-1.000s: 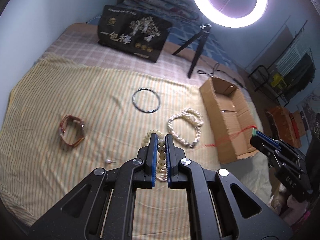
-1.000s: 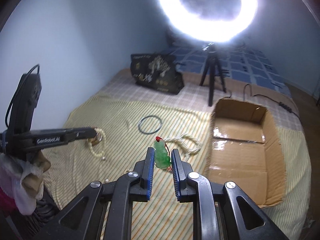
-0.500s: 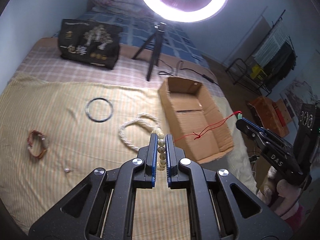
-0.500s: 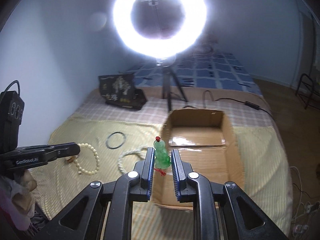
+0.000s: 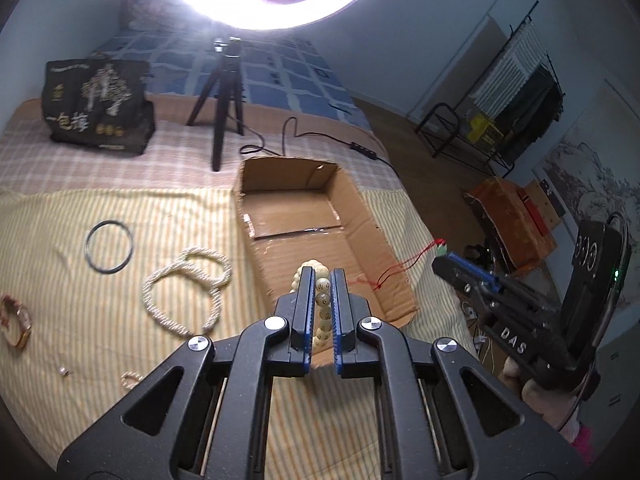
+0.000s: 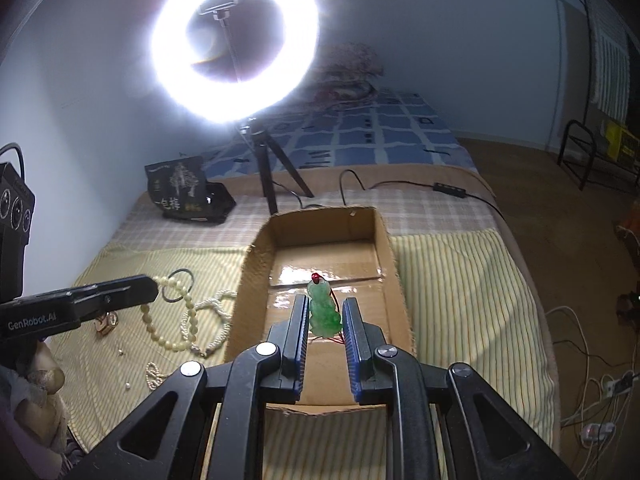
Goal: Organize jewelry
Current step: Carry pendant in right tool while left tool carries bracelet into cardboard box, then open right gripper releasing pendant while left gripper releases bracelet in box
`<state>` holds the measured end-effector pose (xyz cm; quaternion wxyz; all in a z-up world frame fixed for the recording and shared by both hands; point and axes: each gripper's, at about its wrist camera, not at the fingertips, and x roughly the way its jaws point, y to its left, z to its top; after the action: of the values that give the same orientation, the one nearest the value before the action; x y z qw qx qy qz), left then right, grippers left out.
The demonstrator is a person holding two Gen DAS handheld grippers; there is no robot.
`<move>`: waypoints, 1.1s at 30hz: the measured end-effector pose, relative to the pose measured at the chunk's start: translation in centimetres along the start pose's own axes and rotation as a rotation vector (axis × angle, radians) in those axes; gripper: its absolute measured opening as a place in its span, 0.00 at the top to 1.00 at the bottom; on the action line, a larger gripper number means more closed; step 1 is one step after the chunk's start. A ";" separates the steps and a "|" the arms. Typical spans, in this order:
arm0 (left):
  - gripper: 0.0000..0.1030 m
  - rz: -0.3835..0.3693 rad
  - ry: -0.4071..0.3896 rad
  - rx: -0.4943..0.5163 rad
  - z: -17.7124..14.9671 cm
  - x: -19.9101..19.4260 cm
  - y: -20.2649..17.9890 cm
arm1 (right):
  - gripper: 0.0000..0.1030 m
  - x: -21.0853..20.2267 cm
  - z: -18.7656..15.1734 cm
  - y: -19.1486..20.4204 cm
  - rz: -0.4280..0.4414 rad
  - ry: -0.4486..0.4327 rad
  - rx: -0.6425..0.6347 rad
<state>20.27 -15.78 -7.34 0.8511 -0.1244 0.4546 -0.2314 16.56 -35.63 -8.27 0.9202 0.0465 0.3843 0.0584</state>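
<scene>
Cream round beads on a bead bracelet [image 5: 322, 301] are pinched between the fingers of the left gripper [image 5: 322, 280]. The bracelet is held up in the air, near the left front corner of the cardboard box [image 5: 362, 216], and its loop is seen hanging down over the bed in the right wrist view [image 6: 176, 320]. A green pendant [image 6: 325, 312] is squeezed between the fingers of the right gripper [image 6: 325, 308]. The pendant is held above the open box [image 6: 384, 264]. A red cord [image 5: 400, 270] is seen trailing from the pendant toward the side wall of the box.

The box is set on a yellow striped blanket [image 5: 120, 360] spread over the bed. Its bottom is shiny with tape, and nothing can be seen lying in it.

More jewelry is left on the blanket to the left of the box. A white pearl necklace [image 5: 182, 292] is coiled just beside the box. A thin black ring bangle [image 5: 109, 246] is lying farther back, near the necklace. A brown watch [image 5: 18, 320] is seen at the far left edge. A tiny earring [image 5: 63, 370] and a small chain [image 5: 131, 378] are lying nearer the front.

A bright ring light [image 6: 234, 42] on a tripod [image 5: 222, 92] is standing behind the box. A black bag [image 5: 98, 108] is leaning near it.
</scene>
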 end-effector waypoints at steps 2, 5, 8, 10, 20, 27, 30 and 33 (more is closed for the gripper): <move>0.95 -0.002 0.005 0.001 0.4 0.9 -0.2 | 0.85 0.2 -0.3 -0.4 0.000 0.010 0.006; 0.95 -0.002 0.020 -0.004 1.1 2.5 -0.3 | 0.85 0.7 -0.5 -0.7 -0.005 0.028 0.002; 0.95 0.000 0.038 -0.008 1.6 3.9 0.0 | 0.85 1.0 -0.9 -1.0 -0.006 0.042 0.004; 0.95 0.014 0.045 -0.010 1.9 4.8 0.3 | 0.85 1.2 -1.1 -1.2 -0.006 0.051 0.006; 0.95 0.043 0.083 0.001 1.6 7.2 0.7 | 0.84 2.4 -1.6 -1.8 0.007 0.086 0.027; 0.58 0.079 0.064 0.016 1.6 6.7 0.9 | 0.41 2.3 -1.6 -1.5 -0.037 0.069 0.015; 0.58 0.103 0.053 0.031 1.7 6.2 0.9 | 0.33 2.3 -1.6 -1.6 -0.049 0.066 0.022; 0.58 0.109 0.050 0.032 1.7 5.8 1.2 | 0.21 2.1 -1.6 -1.5 -0.057 0.060 0.021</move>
<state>24.75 -17.72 -11.07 0.8526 -0.0803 0.4781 -0.1950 17.02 -36.75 -11.07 0.9090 0.0434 0.4135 0.0295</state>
